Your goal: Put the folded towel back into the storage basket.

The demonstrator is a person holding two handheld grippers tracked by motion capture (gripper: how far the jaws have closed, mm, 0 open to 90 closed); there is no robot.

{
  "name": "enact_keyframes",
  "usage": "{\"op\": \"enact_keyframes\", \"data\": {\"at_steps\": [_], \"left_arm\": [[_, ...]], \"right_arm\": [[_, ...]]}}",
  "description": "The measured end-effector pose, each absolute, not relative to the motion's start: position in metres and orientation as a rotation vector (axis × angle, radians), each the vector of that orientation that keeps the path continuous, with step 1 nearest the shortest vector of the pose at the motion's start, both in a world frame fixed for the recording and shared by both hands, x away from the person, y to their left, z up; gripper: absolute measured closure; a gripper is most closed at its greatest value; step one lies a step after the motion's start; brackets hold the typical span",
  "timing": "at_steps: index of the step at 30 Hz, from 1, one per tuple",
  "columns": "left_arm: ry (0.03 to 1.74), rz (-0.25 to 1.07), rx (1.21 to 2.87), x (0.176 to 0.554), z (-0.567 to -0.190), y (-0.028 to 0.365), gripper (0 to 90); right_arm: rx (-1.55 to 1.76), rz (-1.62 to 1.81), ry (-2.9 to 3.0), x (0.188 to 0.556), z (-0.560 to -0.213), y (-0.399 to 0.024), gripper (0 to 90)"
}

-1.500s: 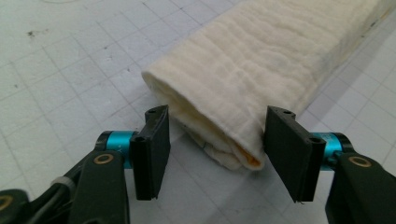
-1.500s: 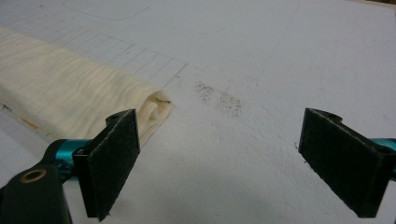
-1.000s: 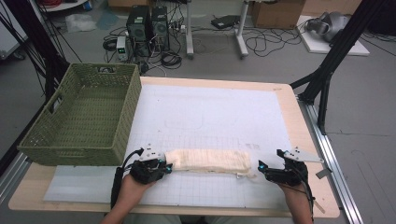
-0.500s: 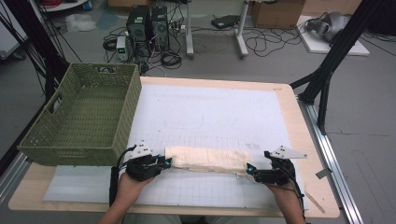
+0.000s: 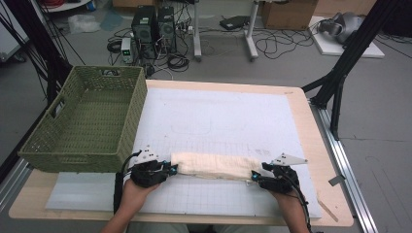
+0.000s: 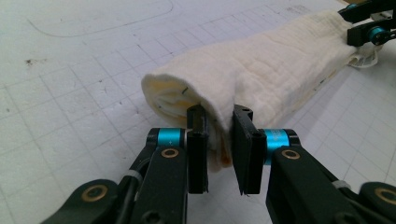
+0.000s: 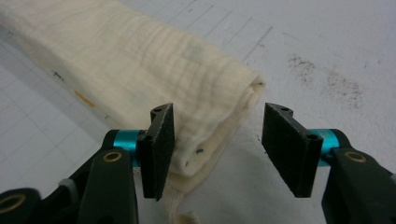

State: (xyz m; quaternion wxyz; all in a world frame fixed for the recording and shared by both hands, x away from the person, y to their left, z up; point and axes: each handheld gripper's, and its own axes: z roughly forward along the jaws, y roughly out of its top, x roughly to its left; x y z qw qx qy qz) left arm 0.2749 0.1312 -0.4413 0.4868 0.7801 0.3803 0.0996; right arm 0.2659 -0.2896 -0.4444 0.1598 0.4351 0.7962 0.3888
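Folded cream cloth (image 5: 211,165) lies as a long roll across the near edge of the white grid mat (image 5: 218,116), one gripper at each end, so this reads as a two-ended pickup. Left gripper (image 6: 219,140) is pinched on the cloth's left end: in the left gripper view both black pads press a fold of fabric flat between them, the rest of the roll running away toward the other hand. Right gripper (image 7: 215,140) is not gripping yet: its jaws have just been closing, but in the right gripper view they stand half spread, the one pad against the cloth's corner, the other well clear over bare mat (only the frayed corner sits in the gap, most of the roll lies off to one side). My read is that the left end is held first to anchor the roll so it doesn't slide or unroll while the right lines up. Green wicker basket (image 5: 85,121) sits empty on the table's left side, just beside the left hand (image 5: 136,191), probably the drop target. Next move likely needs the right jaws centred more on the fabric before clamping.
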Motion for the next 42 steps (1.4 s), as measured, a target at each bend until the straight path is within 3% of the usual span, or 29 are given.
{"op": "enact_keyframes", "data": {"at_steps": [14, 20, 30, 42], "left_arm": [[0.938, 0.248, 1.901, 0.277, -0.443, 0.133, 76.4], [0.938, 0.254, 1.909, 0.278, -0.443, 0.133, 76.4], [0.938, 0.254, 1.899, 0.279, -0.443, 0.134, 76.5], [0.9, 0.27, 1.879, 0.275, -0.437, 0.131, 77.0]], "right_arm": [[1.225, 1.132, 2.323, 0.256, -0.449, -0.282, 55.6], [1.169, 1.13, 2.346, 0.254, -0.447, -0.276, 73.5], [1.201, 1.145, 2.342, 0.256, -0.445, -0.275, 79.2], [1.227, 1.215, 2.253, 0.256, -0.431, -0.287, 79.8]]}}
